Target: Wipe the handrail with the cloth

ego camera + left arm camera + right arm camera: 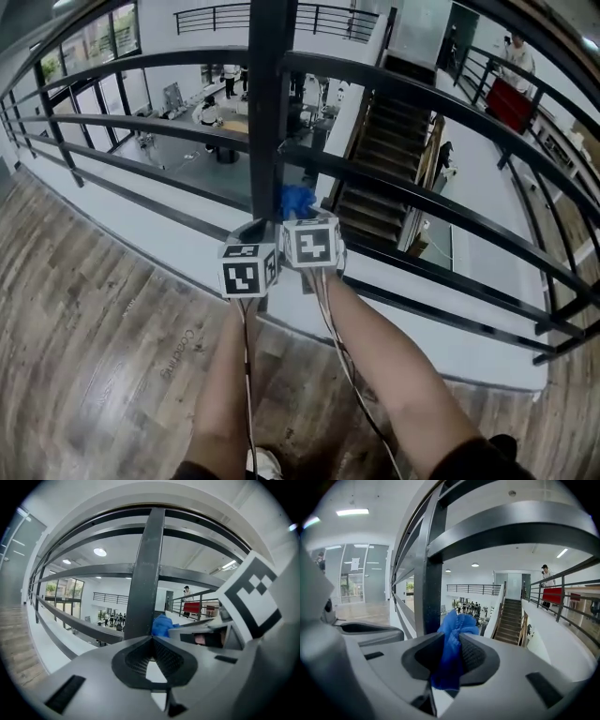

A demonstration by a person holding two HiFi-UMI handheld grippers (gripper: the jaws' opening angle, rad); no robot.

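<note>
A black metal handrail runs across the head view, with several horizontal bars and a thick upright post (270,112). A blue cloth (298,200) is bunched against the right side of the post, low down. My right gripper (300,220) is shut on the blue cloth (454,632), which sticks out past the fingertips beside the post (426,592). My left gripper (253,234) sits just left of the right one, close to the foot of the post. In the left gripper view the left gripper (152,638) is shut on nothing, right in front of the post (145,573), with the cloth (162,625) just to its right.
Behind the rail is an open atrium with a lower floor far below, where several people stand. A staircase (389,150) goes down at the right. Across the gap a person stands by a red object (509,101). I am on wood flooring (94,356).
</note>
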